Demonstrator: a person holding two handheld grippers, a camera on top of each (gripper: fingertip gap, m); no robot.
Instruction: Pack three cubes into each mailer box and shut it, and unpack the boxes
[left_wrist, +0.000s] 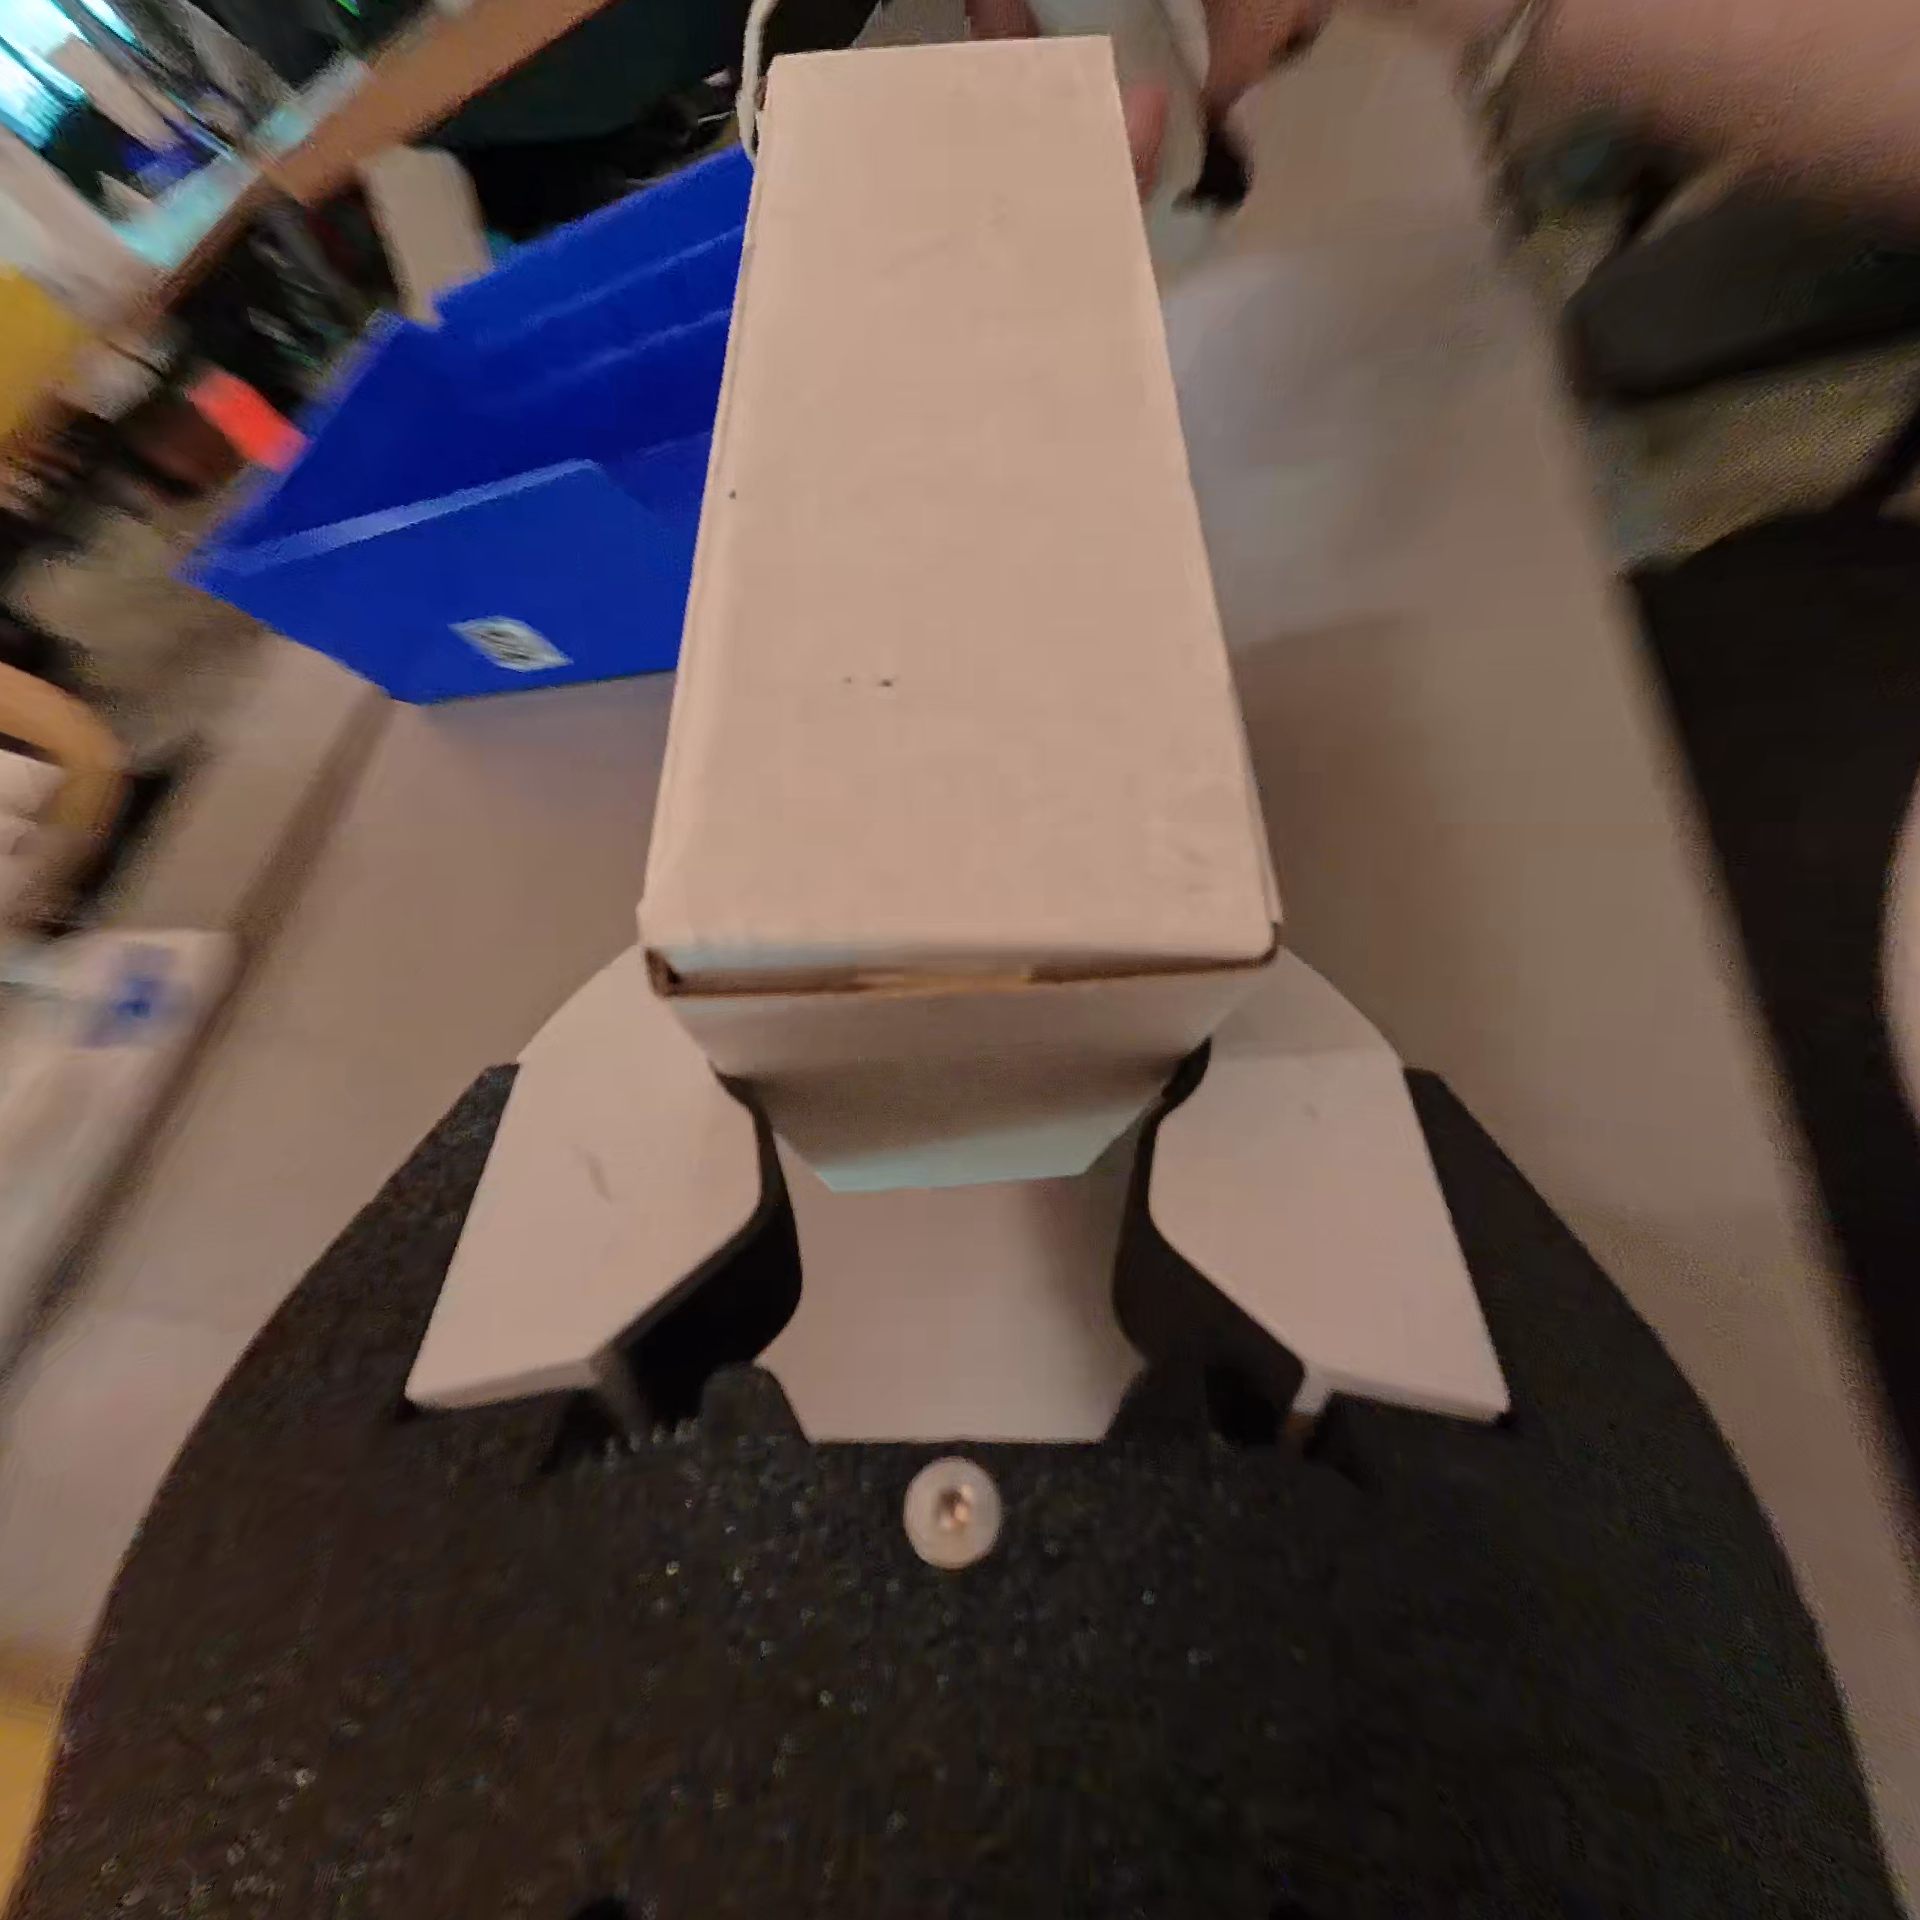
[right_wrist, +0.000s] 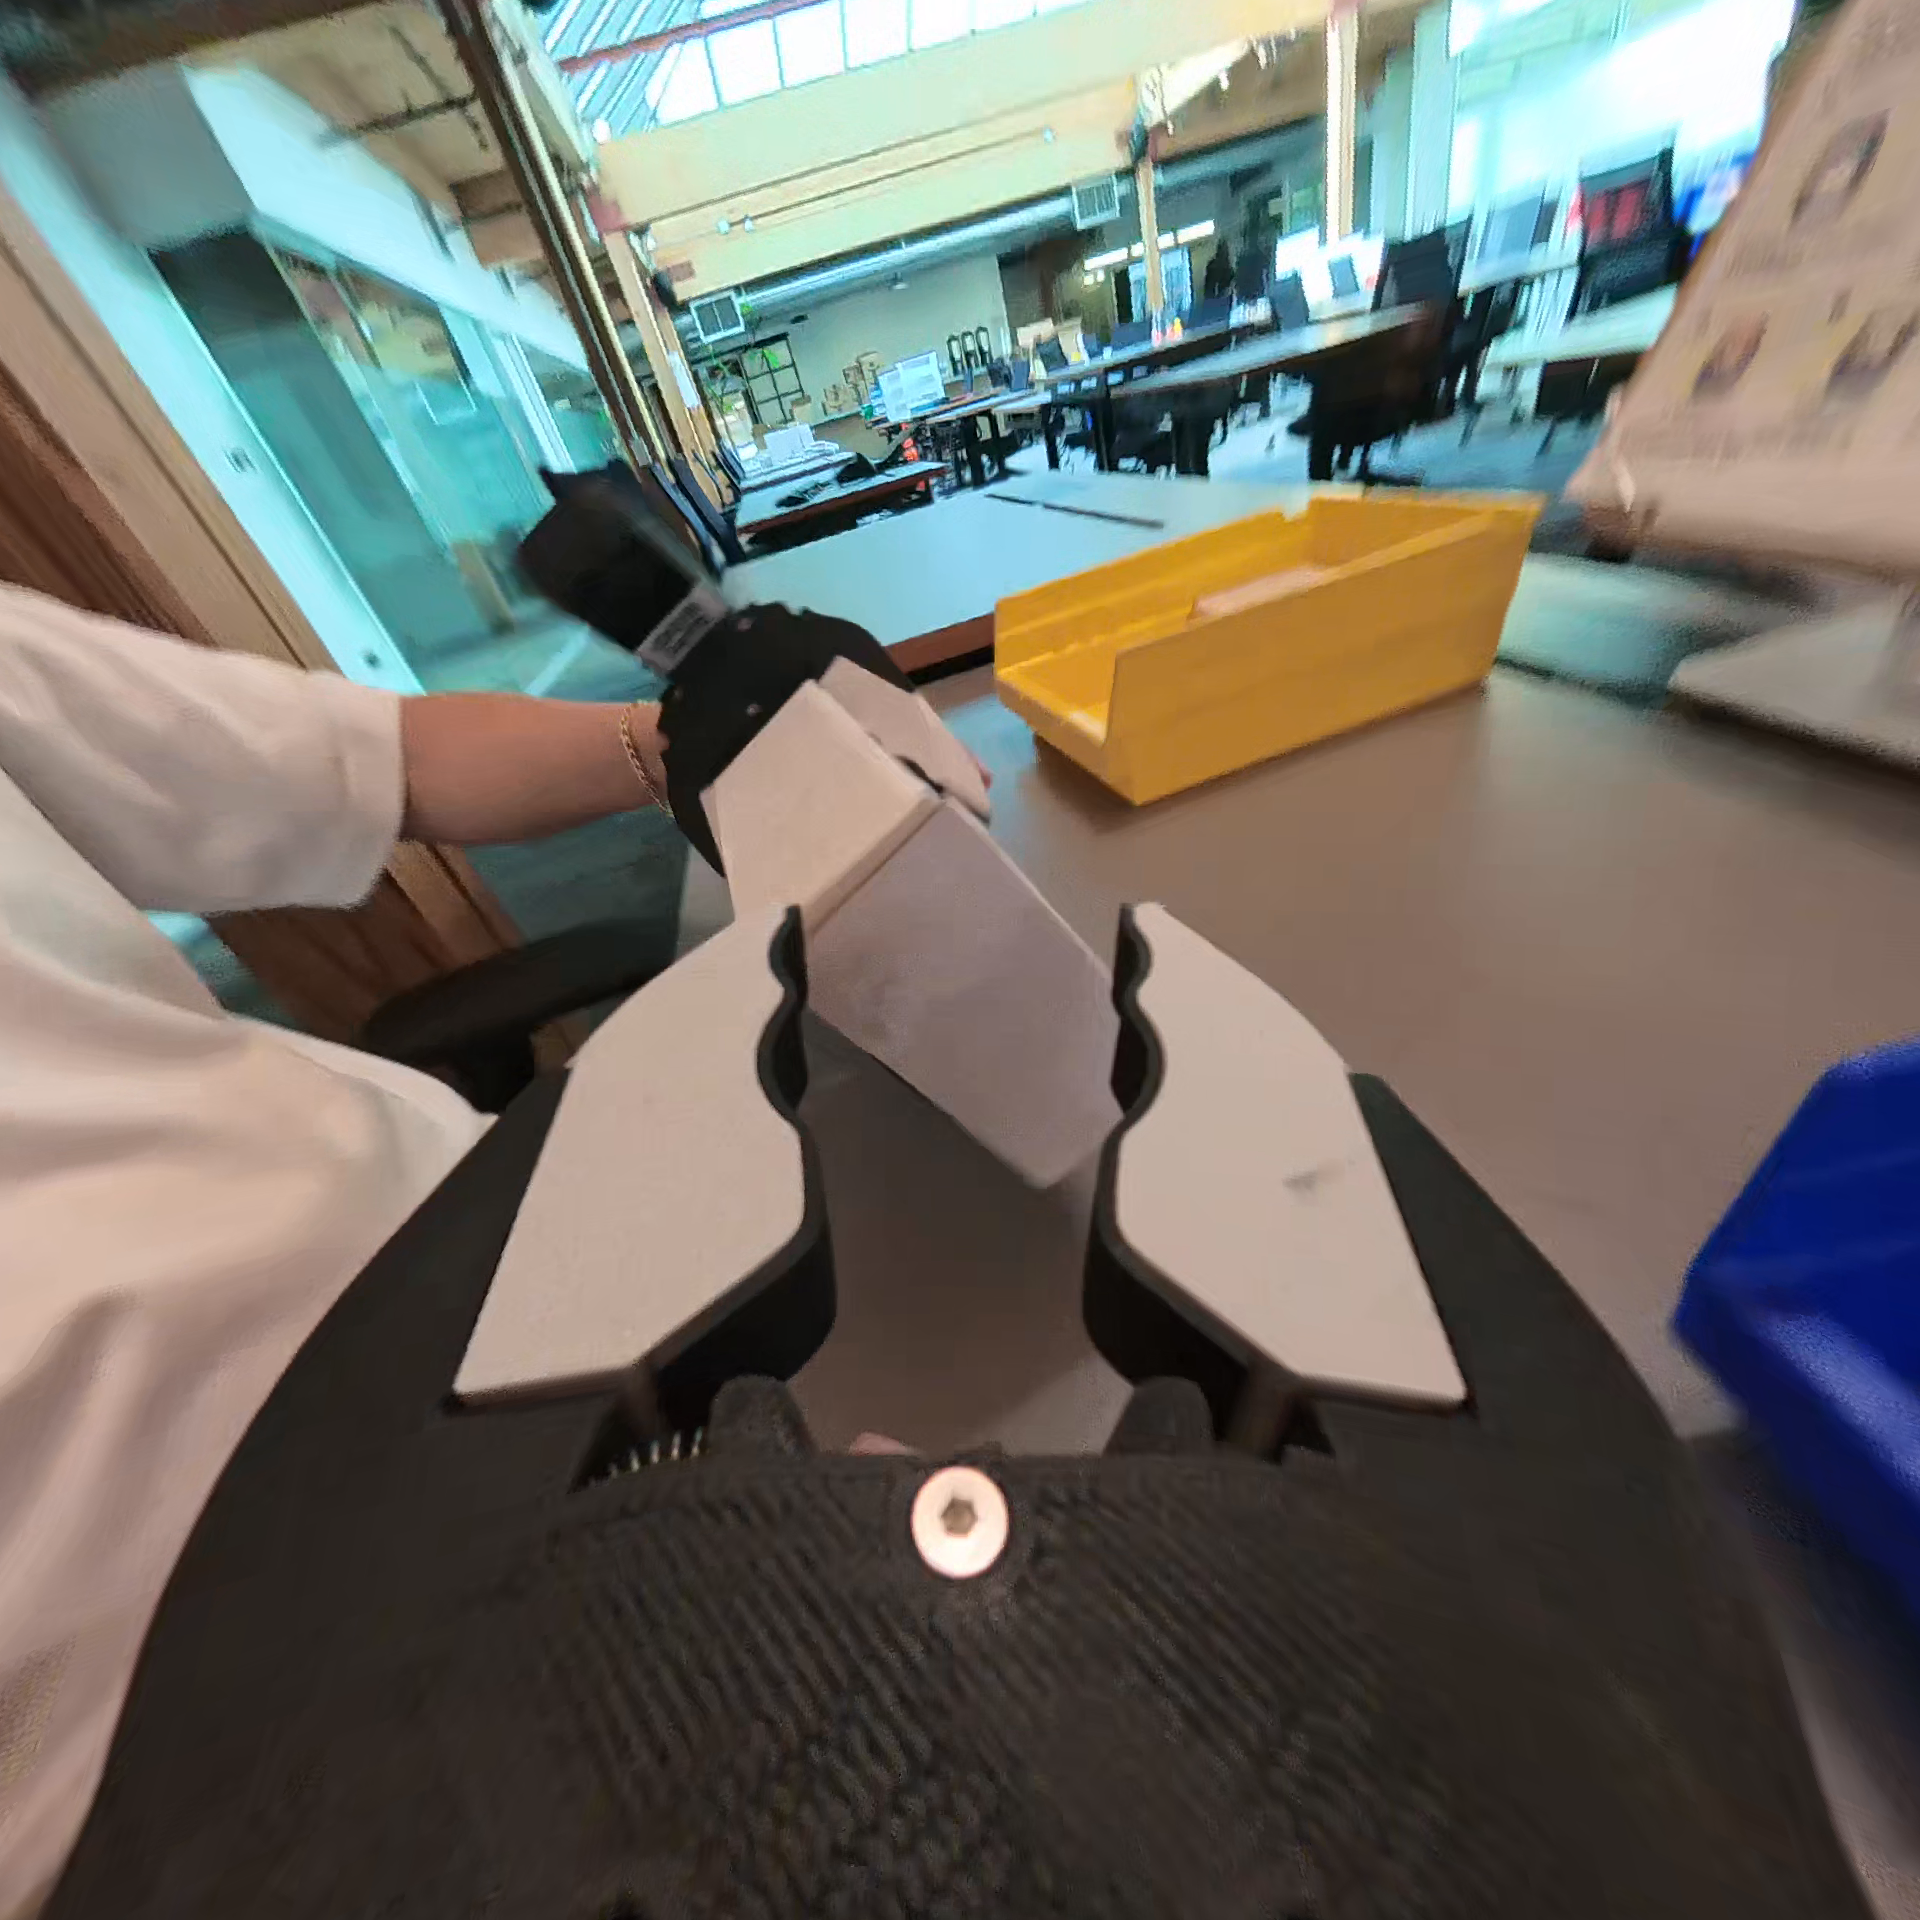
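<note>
A long white mailer box (left_wrist: 956, 520) with its lid down runs forward from my left gripper (left_wrist: 956, 1081), which is shut on the box's near end and holds it above the grey table (left_wrist: 1403, 831). In the right wrist view the same box (right_wrist: 956, 1018) slants down from the left gripper (right_wrist: 748, 707). Its lower end lies between the spread fingers of my right gripper (right_wrist: 961, 925), which is open; I cannot tell whether a finger touches it. No cubes show.
A blue bin (left_wrist: 468, 499) stands on the table left of the box, and also shows at the right edge of the right wrist view (right_wrist: 1829, 1299). A yellow bin (right_wrist: 1247, 644) stands farther back. A person's white sleeve (right_wrist: 156, 748) is at left.
</note>
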